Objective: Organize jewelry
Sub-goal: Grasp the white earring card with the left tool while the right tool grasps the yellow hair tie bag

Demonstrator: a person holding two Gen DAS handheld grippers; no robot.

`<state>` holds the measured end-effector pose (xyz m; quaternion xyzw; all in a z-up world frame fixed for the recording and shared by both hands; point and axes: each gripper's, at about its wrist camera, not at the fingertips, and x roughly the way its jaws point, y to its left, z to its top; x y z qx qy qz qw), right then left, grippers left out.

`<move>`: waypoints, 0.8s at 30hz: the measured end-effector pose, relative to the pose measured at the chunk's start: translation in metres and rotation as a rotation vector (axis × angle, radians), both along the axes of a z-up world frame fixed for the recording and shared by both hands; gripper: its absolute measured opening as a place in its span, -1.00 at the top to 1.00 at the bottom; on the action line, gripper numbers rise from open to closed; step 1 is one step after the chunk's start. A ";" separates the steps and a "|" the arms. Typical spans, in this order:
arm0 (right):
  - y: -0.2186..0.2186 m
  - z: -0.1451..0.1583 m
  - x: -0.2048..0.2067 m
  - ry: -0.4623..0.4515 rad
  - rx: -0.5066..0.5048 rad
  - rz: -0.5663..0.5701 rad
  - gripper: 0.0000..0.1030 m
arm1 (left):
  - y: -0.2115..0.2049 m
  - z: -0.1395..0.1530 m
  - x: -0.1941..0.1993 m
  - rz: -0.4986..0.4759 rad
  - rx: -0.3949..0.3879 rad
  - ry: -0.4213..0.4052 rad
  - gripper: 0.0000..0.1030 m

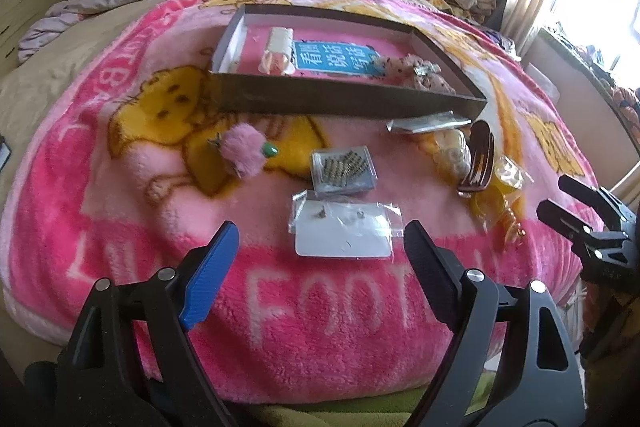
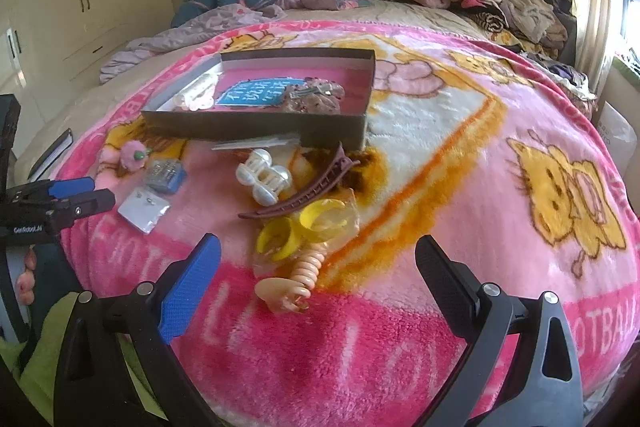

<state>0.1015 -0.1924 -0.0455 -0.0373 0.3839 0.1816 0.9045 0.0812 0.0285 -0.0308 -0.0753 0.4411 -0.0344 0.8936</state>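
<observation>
Here, left to right across the pink fleece blanket (image 1: 120,227). White letters woven into the blanket read "FOOT" in the left wrist view; "OTBAL" shows at the right edge of the right wrist view.

Left gripper (image 1: 320,259): jaws wide, nothing between the pads, nothing touched. The figure crept up only slightly at the end, so jaws effectively steady. It hangs over the near edge of the blanket, just short of an earring card in a clear sleeve (image 1: 344,231). In the right wrist view its body carries small white lettering, too blurred to read surely.

Left of centre: pink pom-pom hair tie (image 1: 242,151) with a green bead. Next, a small clear box of hair pins (image 1: 344,171), just beyond the earring card.

Behind these: open cardboard box (image 1: 344,99), holding a white claw clip (image 1: 276,57), a blue label with white Chinese characters (image 1: 334,61) (not legible to me), and a dotted fabric piece (image 1: 416,75).

Right of centre: pearl-white claw clip (image 2: 262,181), brown hair clip (image 2: 304,193), yellow rings in a clear bag (image 2: 304,227), peach coil tie (image 2: 308,265).

Right gripper (image 2: 316,263): jaws wide apart, holding nothing; the coil tie lies between the fingers in view, untouched.
</observation>
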 end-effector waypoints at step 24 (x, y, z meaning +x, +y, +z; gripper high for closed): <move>0.002 -0.036 0.044 0.086 0.090 0.022 0.21 | -0.016 -0.032 0.018 0.011 0.036 0.028 -0.47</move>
